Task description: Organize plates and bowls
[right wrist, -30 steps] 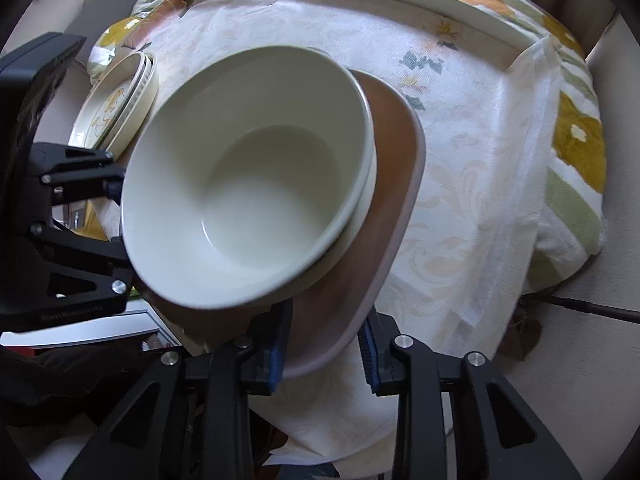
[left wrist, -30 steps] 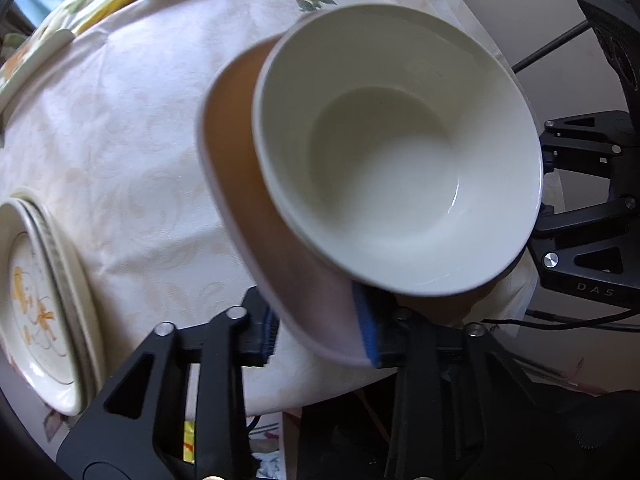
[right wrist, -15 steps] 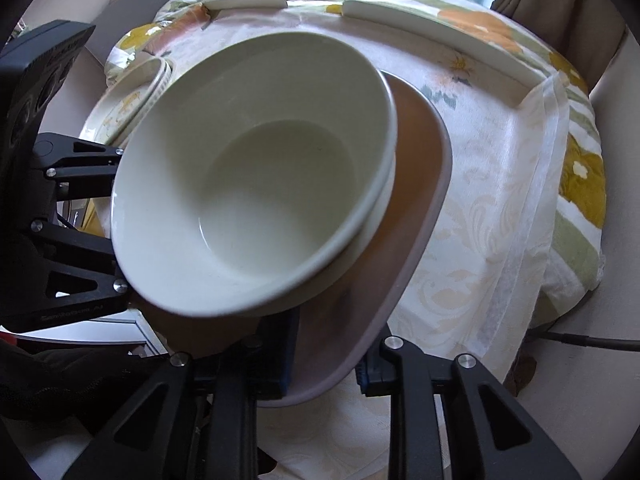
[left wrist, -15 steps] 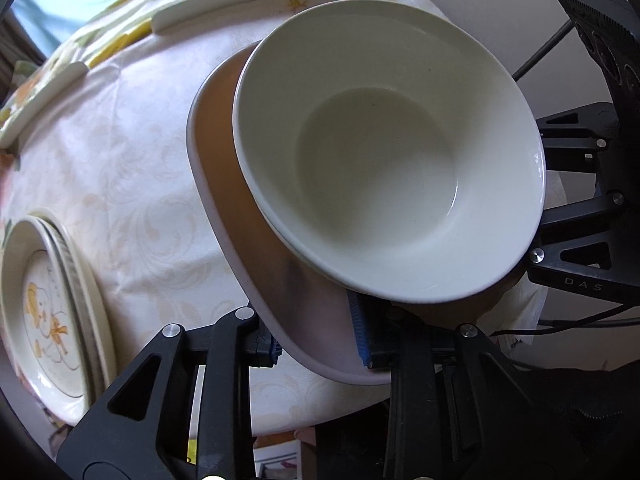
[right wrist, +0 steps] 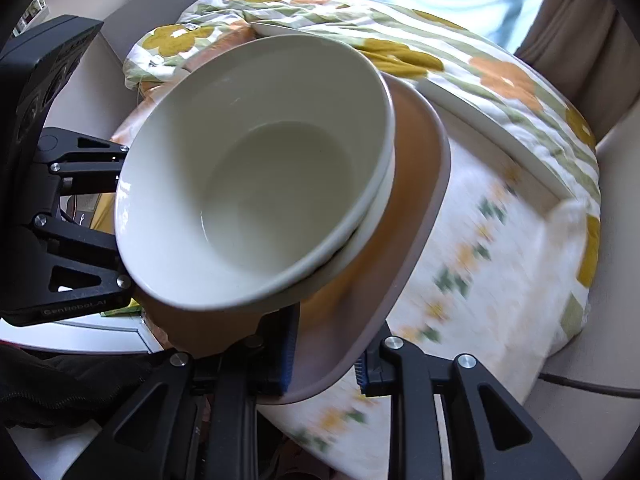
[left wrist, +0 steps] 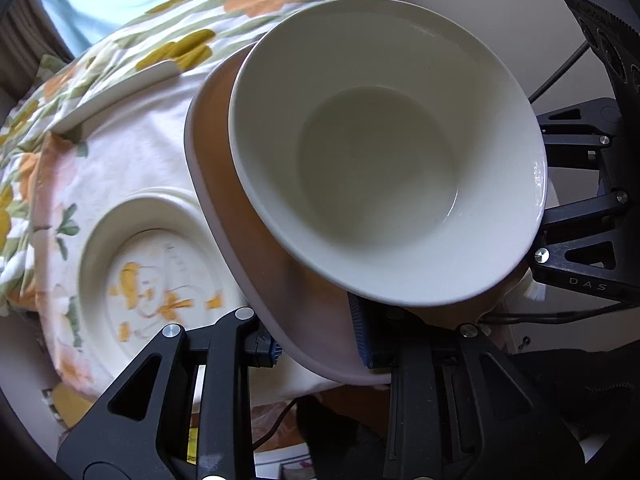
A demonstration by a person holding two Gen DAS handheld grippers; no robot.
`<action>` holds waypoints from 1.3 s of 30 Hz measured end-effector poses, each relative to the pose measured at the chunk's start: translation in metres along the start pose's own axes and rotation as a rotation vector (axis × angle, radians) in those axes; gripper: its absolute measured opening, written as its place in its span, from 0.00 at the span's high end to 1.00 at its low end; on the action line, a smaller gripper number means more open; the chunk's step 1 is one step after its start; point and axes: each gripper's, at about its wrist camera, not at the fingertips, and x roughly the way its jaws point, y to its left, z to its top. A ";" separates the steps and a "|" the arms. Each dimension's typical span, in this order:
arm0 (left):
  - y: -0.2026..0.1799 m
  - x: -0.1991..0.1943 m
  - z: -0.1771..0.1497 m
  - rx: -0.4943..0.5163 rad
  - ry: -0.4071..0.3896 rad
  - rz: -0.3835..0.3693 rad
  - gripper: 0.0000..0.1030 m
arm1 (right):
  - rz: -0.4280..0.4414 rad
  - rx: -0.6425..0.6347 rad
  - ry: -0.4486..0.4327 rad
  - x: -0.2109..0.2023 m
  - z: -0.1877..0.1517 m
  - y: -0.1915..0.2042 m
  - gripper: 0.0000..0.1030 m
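Note:
A pink-brown square plate (left wrist: 256, 264) carries stacked cream bowls (left wrist: 380, 152). My left gripper (left wrist: 316, 344) is shut on the plate's near rim. My right gripper (right wrist: 326, 356) is shut on the plate's (right wrist: 404, 240) opposite rim, under the bowls (right wrist: 256, 184). Both hold the plate in the air above the table. A stack of floral round plates (left wrist: 160, 272) lies on the tablecloth (left wrist: 120, 160) below and to the left of the held plate. The right gripper's body (left wrist: 592, 248) shows at the right of the left wrist view.
The round table has a flowered cloth (right wrist: 500, 240) with a white overlay. Long white dishes (left wrist: 120, 92) lie near its far edge, one also in the right wrist view (right wrist: 492, 128). Curtains (right wrist: 580, 20) and a window are behind. The left gripper's body (right wrist: 60, 220) fills that view's left.
Both grippers have lifted the plate with the bowls higher and carried it left across the table toward the floral plates, which now lie much closer under the held plate's left side.

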 end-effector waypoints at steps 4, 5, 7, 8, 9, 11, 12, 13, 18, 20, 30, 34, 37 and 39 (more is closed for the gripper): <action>0.043 -0.011 -0.019 0.014 0.022 0.009 0.76 | 0.016 0.026 -0.002 0.014 0.023 0.037 0.79; 0.054 -0.013 -0.025 0.019 0.031 0.013 0.76 | 0.022 0.033 0.001 0.020 0.029 0.047 0.79; 0.076 -0.016 -0.033 0.028 0.046 0.013 0.76 | 0.027 0.038 0.005 0.030 0.041 0.063 0.79; 0.088 -0.013 -0.035 0.032 0.053 0.011 0.76 | 0.040 0.036 0.006 0.034 0.045 0.070 0.79; 0.101 -0.011 -0.038 0.036 0.061 0.005 0.76 | 0.042 0.041 0.009 0.039 0.051 0.079 0.79; 0.117 -0.013 -0.047 0.047 0.073 -0.002 0.76 | 0.045 0.047 0.011 0.048 0.060 0.090 0.79; 0.124 -0.013 -0.050 0.054 0.077 -0.003 0.76 | 0.046 0.052 0.013 0.053 0.065 0.097 0.79; 0.131 -0.011 -0.053 0.063 0.081 -0.003 0.76 | 0.045 0.058 0.014 0.056 0.067 0.102 0.79; 0.160 -0.002 -0.064 0.090 0.093 -0.032 0.76 | 0.026 0.089 0.021 0.066 0.073 0.118 0.79; 0.172 0.006 -0.065 0.102 0.094 -0.043 0.76 | 0.017 0.104 0.025 0.070 0.073 0.120 0.79; 0.190 0.024 -0.062 0.121 0.102 -0.070 0.76 | -0.008 0.144 0.021 0.082 0.076 0.123 0.79; 0.193 0.024 -0.060 0.114 0.109 -0.073 0.76 | -0.021 0.143 0.030 0.084 0.080 0.125 0.79; 0.190 0.027 -0.057 0.112 0.126 -0.070 0.76 | -0.015 0.154 0.044 0.085 0.082 0.124 0.79; 0.192 0.027 -0.055 0.106 0.141 -0.070 0.76 | -0.011 0.162 0.050 0.086 0.081 0.124 0.79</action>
